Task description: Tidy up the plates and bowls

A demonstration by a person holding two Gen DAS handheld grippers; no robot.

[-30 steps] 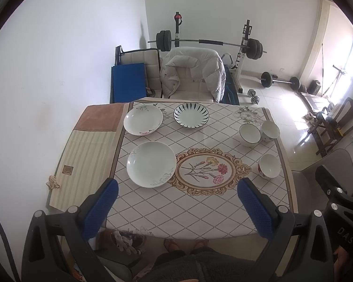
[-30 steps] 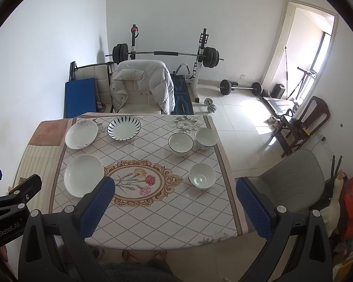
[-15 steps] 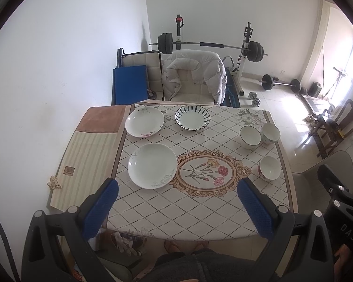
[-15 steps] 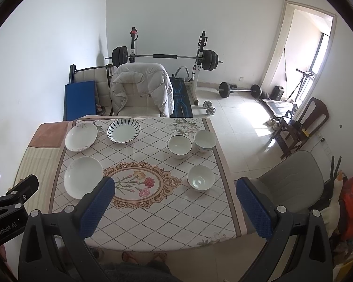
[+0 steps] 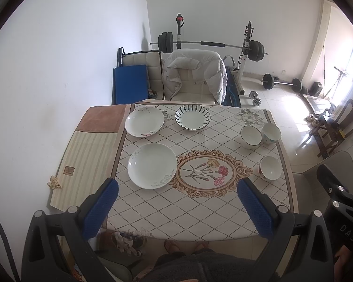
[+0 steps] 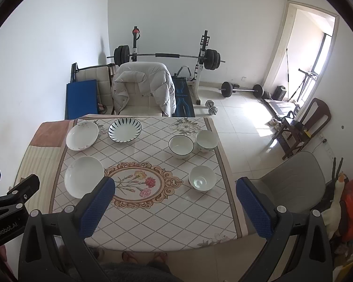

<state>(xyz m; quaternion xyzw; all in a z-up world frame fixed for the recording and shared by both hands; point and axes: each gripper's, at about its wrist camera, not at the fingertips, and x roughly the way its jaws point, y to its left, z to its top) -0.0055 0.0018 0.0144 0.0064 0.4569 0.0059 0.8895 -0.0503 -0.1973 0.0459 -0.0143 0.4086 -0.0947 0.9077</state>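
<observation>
Three plates [image 5: 152, 165] sit along the table's [image 5: 190, 216] left edge and three bowls [image 6: 202, 177] along its right, so both empty grippers, left gripper [image 5: 176, 208] and right gripper [image 6: 174, 208], fingers spread wide, should probably descend over a rim squarely before pinching.

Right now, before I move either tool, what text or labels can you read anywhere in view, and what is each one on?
"DAS": white letters on the black body of the right tool, seen from the left wrist view, cut off at the edge.
"GenRobot.AI": white letters on the black body of the left tool, seen from the right wrist view.
Small brown label on the striped mat: too small to read.
</observation>
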